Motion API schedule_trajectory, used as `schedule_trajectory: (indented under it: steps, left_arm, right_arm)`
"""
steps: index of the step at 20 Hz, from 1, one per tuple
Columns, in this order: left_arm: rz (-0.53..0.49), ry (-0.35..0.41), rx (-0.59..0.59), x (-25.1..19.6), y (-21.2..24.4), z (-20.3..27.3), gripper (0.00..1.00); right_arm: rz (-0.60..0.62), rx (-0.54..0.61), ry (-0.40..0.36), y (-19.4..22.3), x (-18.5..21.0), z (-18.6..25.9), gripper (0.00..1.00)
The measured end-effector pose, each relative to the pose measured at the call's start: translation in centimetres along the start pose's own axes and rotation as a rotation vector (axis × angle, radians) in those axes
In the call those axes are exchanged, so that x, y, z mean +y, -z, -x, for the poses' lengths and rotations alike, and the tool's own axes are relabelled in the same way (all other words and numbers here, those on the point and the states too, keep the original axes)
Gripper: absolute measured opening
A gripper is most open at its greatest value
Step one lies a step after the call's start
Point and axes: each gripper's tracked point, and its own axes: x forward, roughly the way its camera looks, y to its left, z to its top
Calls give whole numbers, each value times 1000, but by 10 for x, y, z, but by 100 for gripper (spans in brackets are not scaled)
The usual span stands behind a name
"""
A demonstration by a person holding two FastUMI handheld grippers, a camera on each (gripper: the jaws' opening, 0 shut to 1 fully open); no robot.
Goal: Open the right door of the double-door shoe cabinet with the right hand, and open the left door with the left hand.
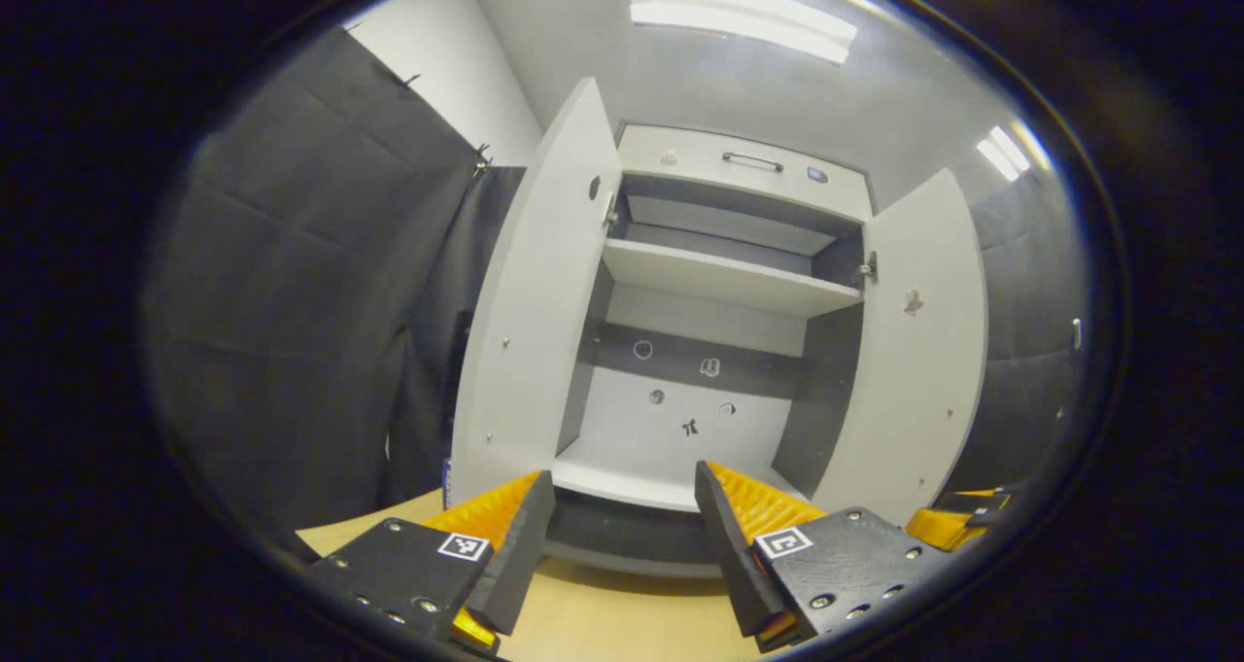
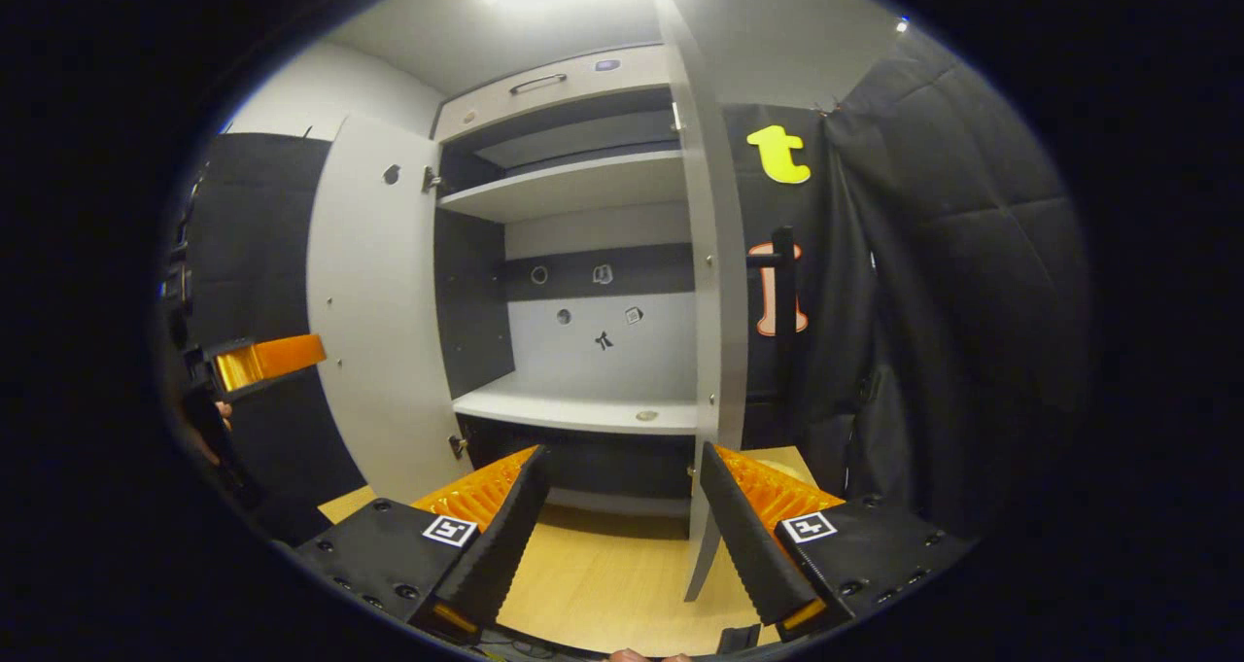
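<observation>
The white shoe cabinet point(image 1: 724, 278) stands with both doors swung wide. In the left gripper view its left door point(image 1: 530, 322) angles out to the left and its right door point(image 1: 918, 351) to the right, with bare shelves between. My left gripper point(image 1: 622, 526) is open, back from the cabinet, touching nothing. In the right gripper view the right door point(image 2: 714, 331) stands edge-on just ahead, its black handle point(image 2: 782, 283) on the far side, and the left door point(image 2: 374, 302) is open. My right gripper point(image 2: 622, 502) is open and empty. The other gripper point(image 2: 258, 363) is at the far left.
Black cloth walls point(image 1: 292, 283) close in on both sides of the cabinet. A light wooden floor point(image 2: 593, 584) lies under both grippers. A drawer with a metal handle point(image 1: 751, 160) tops the cabinet. An orange gripper tip point(image 1: 957, 521) shows at the lower right.
</observation>
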Motion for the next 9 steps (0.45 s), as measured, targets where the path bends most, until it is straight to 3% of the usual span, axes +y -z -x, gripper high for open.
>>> schedule_trajectory:
  steps: [4,8,9]
  left_arm:
    - [29,-14,37,-2,8,2,84]
    - [-46,17,26,-11,2,3,84]
    - [-71,26,21,-12,-1,0,84]
  right_arm:
    - [9,-13,-42,-3,0,5,99]
    - [-94,-18,21,-12,-16,-3,99]
    - [-114,-17,42,-12,-18,-6,92]
